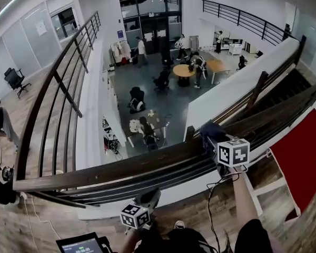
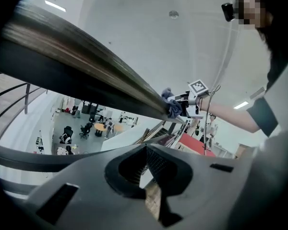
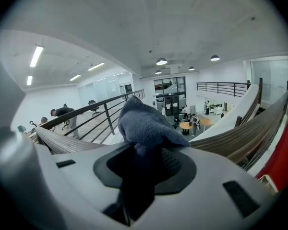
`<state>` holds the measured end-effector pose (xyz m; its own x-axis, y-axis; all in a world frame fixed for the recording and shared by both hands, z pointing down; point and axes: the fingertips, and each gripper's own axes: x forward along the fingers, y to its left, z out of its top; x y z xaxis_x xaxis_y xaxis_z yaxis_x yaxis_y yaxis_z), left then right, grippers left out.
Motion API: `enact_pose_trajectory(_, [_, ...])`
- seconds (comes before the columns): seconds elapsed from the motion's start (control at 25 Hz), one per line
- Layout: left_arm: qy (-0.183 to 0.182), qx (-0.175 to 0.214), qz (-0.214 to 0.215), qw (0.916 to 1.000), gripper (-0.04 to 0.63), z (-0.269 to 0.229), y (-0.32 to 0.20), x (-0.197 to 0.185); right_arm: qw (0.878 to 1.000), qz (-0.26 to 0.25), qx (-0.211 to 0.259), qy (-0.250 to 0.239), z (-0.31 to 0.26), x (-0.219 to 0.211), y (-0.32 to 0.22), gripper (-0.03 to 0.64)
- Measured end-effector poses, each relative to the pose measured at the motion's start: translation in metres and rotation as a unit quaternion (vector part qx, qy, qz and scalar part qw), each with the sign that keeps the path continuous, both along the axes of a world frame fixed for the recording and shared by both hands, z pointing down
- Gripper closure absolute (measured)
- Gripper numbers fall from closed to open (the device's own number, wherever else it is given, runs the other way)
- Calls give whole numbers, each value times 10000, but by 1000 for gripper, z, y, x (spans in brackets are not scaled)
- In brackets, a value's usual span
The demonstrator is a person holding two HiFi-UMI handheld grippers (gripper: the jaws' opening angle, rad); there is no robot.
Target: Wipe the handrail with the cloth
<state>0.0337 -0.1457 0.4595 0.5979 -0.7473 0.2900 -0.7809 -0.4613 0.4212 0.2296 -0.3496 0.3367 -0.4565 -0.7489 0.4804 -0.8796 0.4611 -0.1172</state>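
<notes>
Grippers: right gripper (image 3: pixel 146 164) is clamped tight on the cloth (image 3: pixel 146 123), left gripper (image 2: pixel 146 169) has its jaws pressed together and holds nothing
Cloth: blue-grey, bunched up out of the right jaws, and the wad is pushed onto the top of the handrail (image 1: pixel 121 167)
Handrail: dark wood, runs straight across in front of the person; the cloth sits on it toward the right, just before the rail starts sloping down along the stairs
Left side: left gripper hangs on the near side, lower than the top rail, beside the thin bars under it and well apart from the cloth; can't tell if it touches the bars
Room along the rail: long bare stretch to the left of the cloth, right up to the corner where the rail turns away along the balcony
Far edge: past the rail it's a straight drop to the lower floor (image 1: pixel 147 96), with a round table (image 1: pixel 183 70) and people round it
Near edge: red panel (image 1: pixel 305 152) just right of the right arm, small screen (image 1: pixel 81 244) at bottom left
</notes>
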Motion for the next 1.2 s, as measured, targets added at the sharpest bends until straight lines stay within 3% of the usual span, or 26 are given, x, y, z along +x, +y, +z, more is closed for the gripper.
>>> enact_pose_trajectory(0.16, [-43,-16,29,10000,595,-2,4,35,9989,372,79,281,-3,84,-26,508])
enact_pose_trajectory(0.32, [-57,-96,-95,9999,595,4,3,43,9975,622,78,341,0,136,-48,508])
enact_pose_trajectory(0.44, [-14,-142,-185,9997,595,6,3,43,9970,670,48,381,0,153,-55,508])
enact_pose_trajectory(0.64, [-96,-245,-302,9992,595,17,9,28,9940,847,363,585,-6,145,-53,508])
enact_pose_trajectory(0.76, [-135,-270,-288,9991,595,22,15,20,9952,668,465,551,-6,125,-32,508])
enact_pose_trajectory(0.92, [-128,-318,-309,9989,595,23,28,-12,9990,240,366,66,1,51,24,508])
enact_pose_trajectory(1.2, [-97,-399,-383,9984,595,36,55,-90,9979,-454,-459,-103,73,-101,120,508])
